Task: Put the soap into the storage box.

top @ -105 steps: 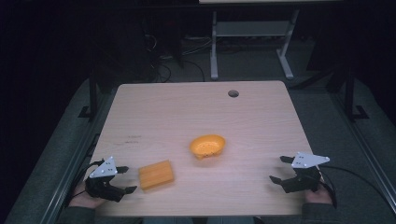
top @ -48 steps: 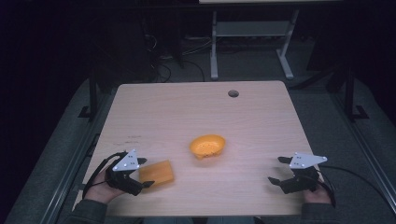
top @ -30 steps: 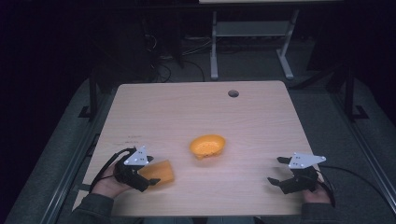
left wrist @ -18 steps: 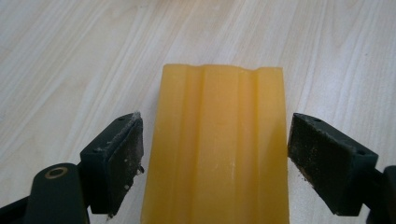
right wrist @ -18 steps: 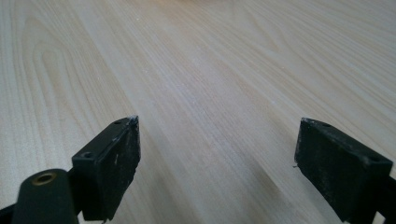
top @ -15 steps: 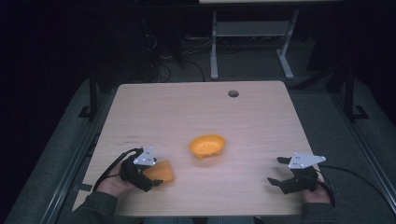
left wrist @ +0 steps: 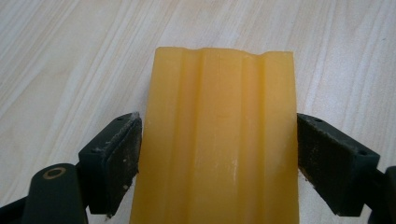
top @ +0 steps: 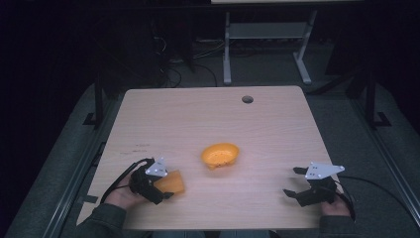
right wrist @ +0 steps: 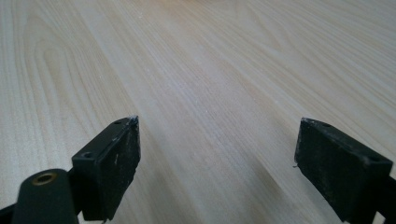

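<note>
My left claw [top: 159, 187] sits low on the worktop [top: 277, 124] with the orange block [left wrist: 219, 140] running straight down the gap between its jaws. In the left gripper view the ribbed yellow-orange slab fills that gap from side to side: the pad on one side lies against the block's edge, and the pad on the other side looks to be touching or a hair off it. I cannot tell from this whether I am actually squeezing or merely bracketing it, so I treat the grip as not yet proven. The block's far end juts out past the jaw tips, and the whole thing appears to lie flat on the wood, not lifted.

My right claw [top: 298, 182] rests well away on the opposite side, jaws spread wide apart over bare wood, with nothing between them in the right gripper view [right wrist: 215, 154]. It has no part in the work so far.

Ahead of the left claw and off toward the right claw's side stands the small orange bowl [top: 220, 154], near the block but clearly apart from it, upright, and as far as I can see from above, holding nothing.

As I judge it, the approach and alignment are done: the block is centred in the left claw. What is left is the greater share: confirming a firm clamp, raising the block off the worktop, and carrying it wherever it belongs, most likely forward to the bowl.
</note>
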Demonstrator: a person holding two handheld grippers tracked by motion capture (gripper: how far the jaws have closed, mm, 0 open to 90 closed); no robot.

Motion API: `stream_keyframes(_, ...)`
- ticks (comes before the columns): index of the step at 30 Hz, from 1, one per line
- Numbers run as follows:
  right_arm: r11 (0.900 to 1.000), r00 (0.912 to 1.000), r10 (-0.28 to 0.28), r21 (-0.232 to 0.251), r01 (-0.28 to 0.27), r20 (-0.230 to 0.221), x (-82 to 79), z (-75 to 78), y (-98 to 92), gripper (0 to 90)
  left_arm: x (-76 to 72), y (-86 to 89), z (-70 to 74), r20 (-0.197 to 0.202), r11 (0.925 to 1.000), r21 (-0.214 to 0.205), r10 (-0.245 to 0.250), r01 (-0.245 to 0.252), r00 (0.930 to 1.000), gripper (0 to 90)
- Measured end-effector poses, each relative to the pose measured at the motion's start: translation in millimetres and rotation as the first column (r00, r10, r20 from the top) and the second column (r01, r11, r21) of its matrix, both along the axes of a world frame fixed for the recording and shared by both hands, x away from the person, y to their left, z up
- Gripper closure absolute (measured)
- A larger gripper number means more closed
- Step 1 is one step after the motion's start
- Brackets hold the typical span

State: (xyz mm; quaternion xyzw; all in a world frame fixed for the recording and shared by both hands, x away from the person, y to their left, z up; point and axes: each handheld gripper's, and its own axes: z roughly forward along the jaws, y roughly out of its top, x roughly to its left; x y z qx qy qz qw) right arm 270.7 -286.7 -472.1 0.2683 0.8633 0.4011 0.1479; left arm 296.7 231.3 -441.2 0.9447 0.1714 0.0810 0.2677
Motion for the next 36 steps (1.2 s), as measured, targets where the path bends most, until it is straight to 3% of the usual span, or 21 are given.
stream_keyframes(7, 1.0000, 1.0000, 0.002, -0.001, -0.002, -0.002, 0.0, -0.3, 0.3, 13.7, 1.6, -1.5, -2.7, -0.014, 1.0000, 0.006, 0.006, -0.006, 0.9999, 17.0)
stream_keyframes(11, 1.0000, 1.0000, 0.001, -0.001, -0.001, -0.002, -0.1, -0.2, 0.1, 13.7, 3.1, -2.7, -4.8, -0.018, 0.9995, 0.032, 0.003, -0.003, 0.9998, 16.8)
stream_keyframes(31, 1.0000, 1.0000, 0.000, 0.000, 0.000, -0.004, -0.3, 0.0, -0.2, 13.7, 7.4, -4.1, -11.5, -0.073, 0.9995, 0.030, 0.007, -0.004, 0.9973, 17.6)
stream_keyframes(36, 1.0000, 1.0000, -0.001, 0.002, 0.001, -0.004, -0.4, 0.0, -0.2, 13.7, 7.6, -3.7, -10.9, -0.059, 0.9993, 0.036, -0.011, 0.013, 0.9982, 18.4)
